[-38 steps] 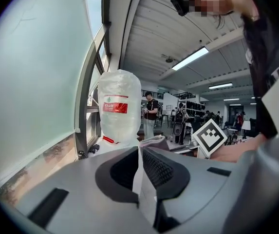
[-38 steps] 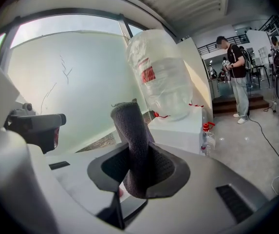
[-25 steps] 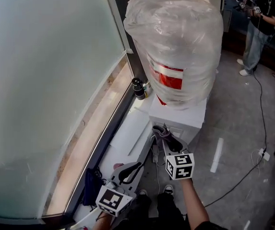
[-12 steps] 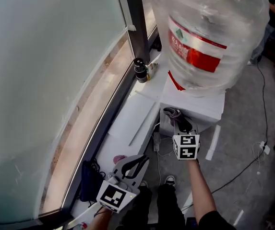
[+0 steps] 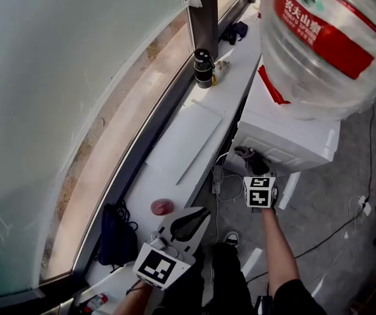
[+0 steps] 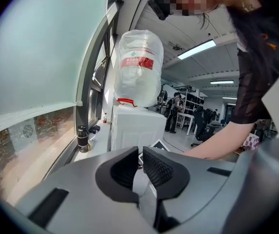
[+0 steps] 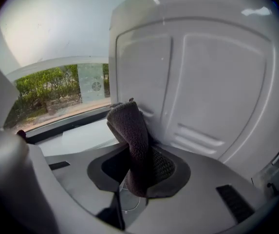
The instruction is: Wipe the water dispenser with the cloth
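The right gripper (image 7: 138, 168) is clamping the dark cloth (image 7: 132, 130), which is standing up out of its jaws and pressing against the white front panel of the dispenser (image 5: 292, 143), near that panel's left edge and below the bottle (image 5: 325, 44). The left gripper (image 6: 140, 157) is hanging idle, well apart from the dispenser on its left, jaws drawn together with nothing between them. Over the last second the head view has been closing in on the dispenser, so that the bottle is now filling the upper right of the frame. The right gripper has been keeping the cloth on the front panel throughout, working slightly along its left side. The left gripper has not been joining in. Judgement: wiping of the front panel is under way and is at an early stage. The top of the dispenser, its sides and the rest of the front are still awaiting the cloth. The cable trailing on the floor just below the dispenser is posing a snag risk for a lower pass.
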The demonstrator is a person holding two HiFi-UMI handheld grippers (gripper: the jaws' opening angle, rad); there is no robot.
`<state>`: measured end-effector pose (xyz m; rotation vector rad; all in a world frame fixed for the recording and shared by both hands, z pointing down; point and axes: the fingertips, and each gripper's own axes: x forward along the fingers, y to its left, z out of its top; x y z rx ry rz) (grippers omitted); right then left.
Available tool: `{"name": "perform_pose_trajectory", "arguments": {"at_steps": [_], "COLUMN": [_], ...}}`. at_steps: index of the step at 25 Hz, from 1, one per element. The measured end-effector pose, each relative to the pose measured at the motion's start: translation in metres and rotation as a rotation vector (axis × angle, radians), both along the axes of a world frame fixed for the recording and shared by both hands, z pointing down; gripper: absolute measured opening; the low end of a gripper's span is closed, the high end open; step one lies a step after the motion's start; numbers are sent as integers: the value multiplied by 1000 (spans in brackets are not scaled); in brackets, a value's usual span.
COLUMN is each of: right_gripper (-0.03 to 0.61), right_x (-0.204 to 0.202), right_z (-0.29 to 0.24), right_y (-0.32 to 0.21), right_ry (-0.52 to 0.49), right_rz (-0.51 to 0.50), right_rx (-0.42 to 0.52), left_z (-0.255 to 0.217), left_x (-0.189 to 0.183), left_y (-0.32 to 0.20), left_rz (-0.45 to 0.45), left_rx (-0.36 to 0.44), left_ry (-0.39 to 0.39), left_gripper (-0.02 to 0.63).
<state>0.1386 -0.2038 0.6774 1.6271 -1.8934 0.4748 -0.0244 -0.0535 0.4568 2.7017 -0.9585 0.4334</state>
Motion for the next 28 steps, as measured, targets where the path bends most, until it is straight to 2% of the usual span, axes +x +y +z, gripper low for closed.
{"name": "perform_pose_trajectory", "arguments": {"at_steps": [4, 13, 19, 22, 28], "right_gripper": [101, 100, 100, 100, 98], "right_x": [-1, -2, 10, 12, 9], "right_z": [58, 181, 235, 225, 123], "right_y": [-4, -1, 6, 10, 35], "right_ry": [44, 70, 94, 58, -27], "right_rz": [-19, -3, 30, 44, 15], "right_rx": [-68, -225, -383, -393, -231], "left_z": [27, 68, 90, 91, 57], "left_x": [1, 9, 12, 13, 28], "left_y": [-14, -38, -35, -30, -22], "left_rz": [-17, -38, -17, -11, 28], "left_rx": [4, 32, -6, -29, -40], "left_ry": [7, 25, -13, -33, -43], "left_gripper": [31, 31, 31, 31, 31]}}
